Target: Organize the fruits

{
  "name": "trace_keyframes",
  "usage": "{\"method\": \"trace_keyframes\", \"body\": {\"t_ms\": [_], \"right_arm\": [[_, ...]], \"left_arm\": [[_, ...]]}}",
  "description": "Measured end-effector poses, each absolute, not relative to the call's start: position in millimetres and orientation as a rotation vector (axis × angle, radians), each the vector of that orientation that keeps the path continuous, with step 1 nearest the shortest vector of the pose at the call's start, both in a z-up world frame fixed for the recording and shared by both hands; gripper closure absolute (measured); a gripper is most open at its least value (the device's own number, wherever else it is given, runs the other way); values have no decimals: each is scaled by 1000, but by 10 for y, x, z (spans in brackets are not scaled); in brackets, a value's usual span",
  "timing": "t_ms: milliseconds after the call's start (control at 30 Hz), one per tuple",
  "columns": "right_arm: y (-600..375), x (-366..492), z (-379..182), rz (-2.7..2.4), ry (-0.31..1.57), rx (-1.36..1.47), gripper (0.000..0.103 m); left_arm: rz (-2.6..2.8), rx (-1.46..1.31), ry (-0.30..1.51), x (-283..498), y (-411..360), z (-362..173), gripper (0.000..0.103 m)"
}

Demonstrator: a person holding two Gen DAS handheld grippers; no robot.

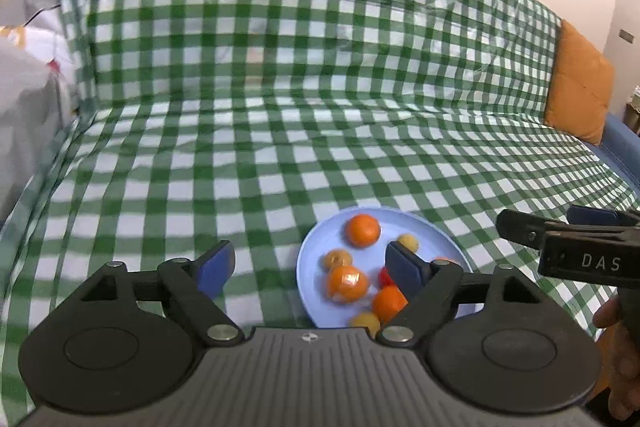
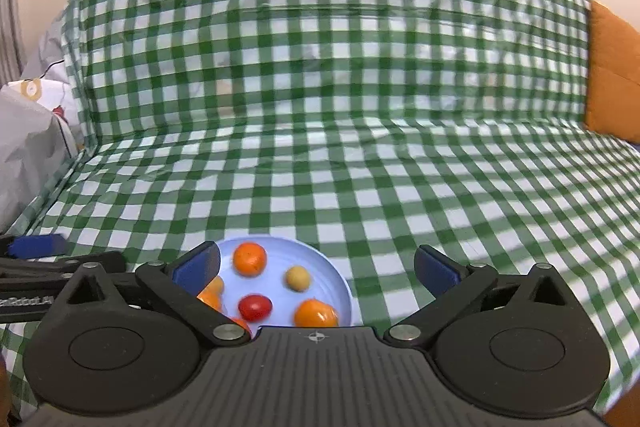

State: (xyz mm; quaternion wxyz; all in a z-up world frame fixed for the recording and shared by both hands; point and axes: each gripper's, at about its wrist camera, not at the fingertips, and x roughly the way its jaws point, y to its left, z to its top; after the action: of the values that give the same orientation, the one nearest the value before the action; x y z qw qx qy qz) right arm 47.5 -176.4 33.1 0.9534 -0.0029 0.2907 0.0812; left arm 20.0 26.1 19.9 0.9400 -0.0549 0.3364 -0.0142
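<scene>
**Both tools wide open over a full plate**

The left tool (image 1: pixel 308 267) and the right tool (image 2: pixel 316 267) both stand with their jaws spread wide and nothing between the blue pads. The fruits lie together on a pale blue plate (image 1: pixel 436 231), which rests on a sofa seat covered by a green-checked cloth (image 1: pixel 280 147). Seen from the left tool, the plate sits just ahead and toward its right finger, which hides part of the pile. Seen from the right tool, the plate lies ahead and toward its left finger.

On the plate are several oranges, the farthest one (image 2: pixel 250 259) near the far rim, a red tomato-like fruit (image 2: pixel 255 307) close to the right tool's body, and a small yellowish fruit (image 2: pixel 298 279) just beyond it. No fruit is visible on the cloth outside the plate, so the gathering looks close to finished (though the tool bodies hide the near part of the seat).

In my judgement the step in hand is letting go and backing clear. To do it well:

- Lift each tool upward before drawing it back, so an open finger does not sweep a fruit off the rim.
- Keep the two tools apart; the right tool's finger (image 1: pixel 520 231) already shows close beside the left one.
- Avoid pressing on the plate, since the soft seat could tip it and set the round fruits rolling.

An orange cushion (image 1: pixel 580 87) sits far off to the right.
</scene>
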Motion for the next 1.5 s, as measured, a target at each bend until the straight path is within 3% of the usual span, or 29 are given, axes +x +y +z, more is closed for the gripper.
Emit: {"method": "trace_keyframes", "body": {"t_ms": [133, 167, 200, 1500], "right_arm": [[-1777, 306, 302, 135, 622, -2, 1], [-1774, 265, 290, 137, 629, -5, 1], [-1771, 234, 278, 139, 633, -11, 1], [-1738, 371, 67, 126, 738, -67, 1]], "left_arm": [[-24, -136, 748, 74, 261, 169, 9], [-28, -139, 765, 64, 258, 153, 2], [-29, -137, 781, 56, 258, 132, 0], [-29, -101, 901, 344, 108, -91, 0]]}}
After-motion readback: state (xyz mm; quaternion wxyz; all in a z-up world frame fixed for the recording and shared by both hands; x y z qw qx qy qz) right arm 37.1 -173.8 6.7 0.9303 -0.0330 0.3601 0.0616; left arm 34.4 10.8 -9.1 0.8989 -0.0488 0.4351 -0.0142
